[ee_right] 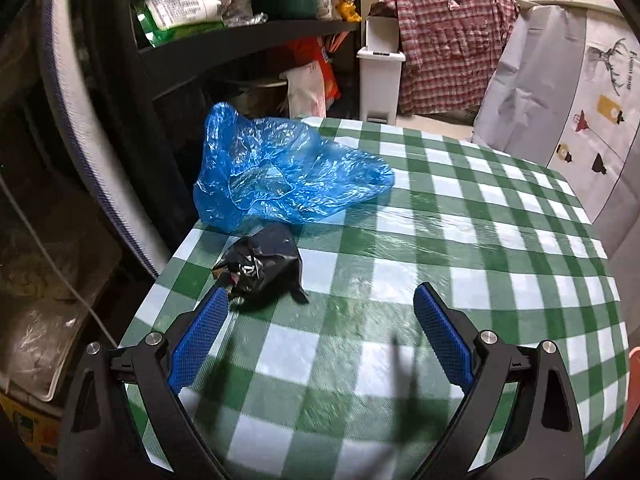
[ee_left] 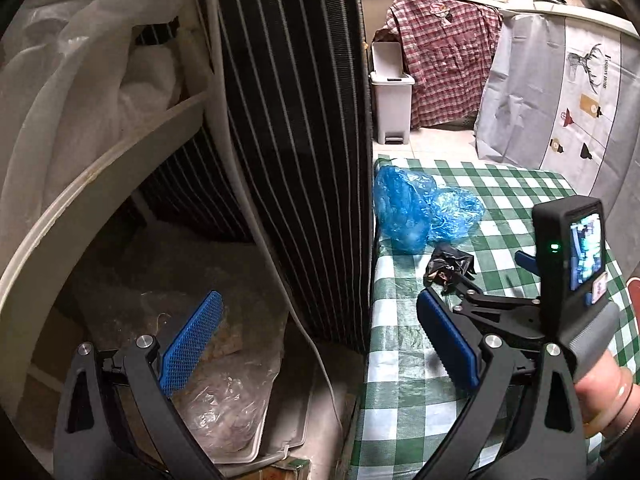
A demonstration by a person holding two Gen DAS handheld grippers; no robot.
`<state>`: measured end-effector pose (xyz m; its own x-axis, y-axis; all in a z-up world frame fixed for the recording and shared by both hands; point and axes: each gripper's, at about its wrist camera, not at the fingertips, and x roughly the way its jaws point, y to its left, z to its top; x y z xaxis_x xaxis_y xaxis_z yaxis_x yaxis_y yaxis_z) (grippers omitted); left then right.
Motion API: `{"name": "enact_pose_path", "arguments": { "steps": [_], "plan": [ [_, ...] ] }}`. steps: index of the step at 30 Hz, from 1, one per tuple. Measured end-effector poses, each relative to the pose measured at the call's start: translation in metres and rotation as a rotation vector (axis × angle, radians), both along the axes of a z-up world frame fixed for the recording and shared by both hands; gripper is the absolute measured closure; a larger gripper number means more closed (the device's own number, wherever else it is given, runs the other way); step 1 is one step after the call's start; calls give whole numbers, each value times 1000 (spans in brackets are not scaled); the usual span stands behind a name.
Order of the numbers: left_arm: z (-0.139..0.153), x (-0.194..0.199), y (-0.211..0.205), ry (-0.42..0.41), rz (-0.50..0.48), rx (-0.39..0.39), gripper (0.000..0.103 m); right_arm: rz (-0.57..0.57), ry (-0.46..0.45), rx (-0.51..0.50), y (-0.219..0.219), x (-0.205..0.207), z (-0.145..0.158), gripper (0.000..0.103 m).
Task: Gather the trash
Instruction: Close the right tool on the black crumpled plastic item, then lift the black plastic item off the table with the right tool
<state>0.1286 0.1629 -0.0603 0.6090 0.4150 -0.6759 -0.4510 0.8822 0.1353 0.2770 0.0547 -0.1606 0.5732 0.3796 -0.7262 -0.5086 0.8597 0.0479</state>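
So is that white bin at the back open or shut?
Open. The white bin's lid stands raised upright behind its rim, seen in both views.

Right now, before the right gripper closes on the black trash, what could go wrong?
The black wrapper lies near the table edge, beside the right gripper's left finger, not between the open fingers; closing may push it off. The blue plastic bag touches it and could drag along.

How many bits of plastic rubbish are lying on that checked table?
2 that I can tell. A crumpled blue plastic bag lies near the table's far left corner; a small black wad lies just in front of it. The blue plastic could be more than one piece.
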Motion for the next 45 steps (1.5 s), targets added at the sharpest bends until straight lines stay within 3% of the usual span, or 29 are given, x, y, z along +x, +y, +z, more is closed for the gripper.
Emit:
{"name": "enact_pose_path", "arguments": {
  "steps": [7, 12, 13, 14, 17, 22, 23, 28, 35, 45],
  "plan": [
    [-4, 2, 6, 11, 6, -40, 9, 25, 19, -39, 25, 8, -13, 15],
    [-6, 3, 9, 20, 14, -47, 9, 83, 43, -49, 34, 5, -16, 54],
    [-7, 3, 9, 21, 15, -44, 9, 84, 44, -51, 33, 3, -16, 55],
    [-8, 3, 10, 22, 15, -43, 9, 85, 43, -51, 33, 2, -16, 64],
    [-9, 4, 9, 25, 12, -37, 9, 93, 34, -57, 29, -7, -15, 74],
    [-9, 7, 3, 28, 0, -15, 8, 82, 28, -27, 3, -22, -9, 78],
    [-9, 8, 2, 27, -4, -12, 8, 73, 25, -20, -4, -24, -7, 89],
    [-9, 11, -6, 18, -20, 13, 8, 17, 33, -1, -40, -31, -3, 89],
    [-11, 18, -14, -19, -39, -25, 9, -59, 22, 11, -91, -34, 5, 89],
    [-43, 50, -48, 4, -140, -92, 9, -137, -19, -1, -139, -36, 15, 89]
  ]
}}
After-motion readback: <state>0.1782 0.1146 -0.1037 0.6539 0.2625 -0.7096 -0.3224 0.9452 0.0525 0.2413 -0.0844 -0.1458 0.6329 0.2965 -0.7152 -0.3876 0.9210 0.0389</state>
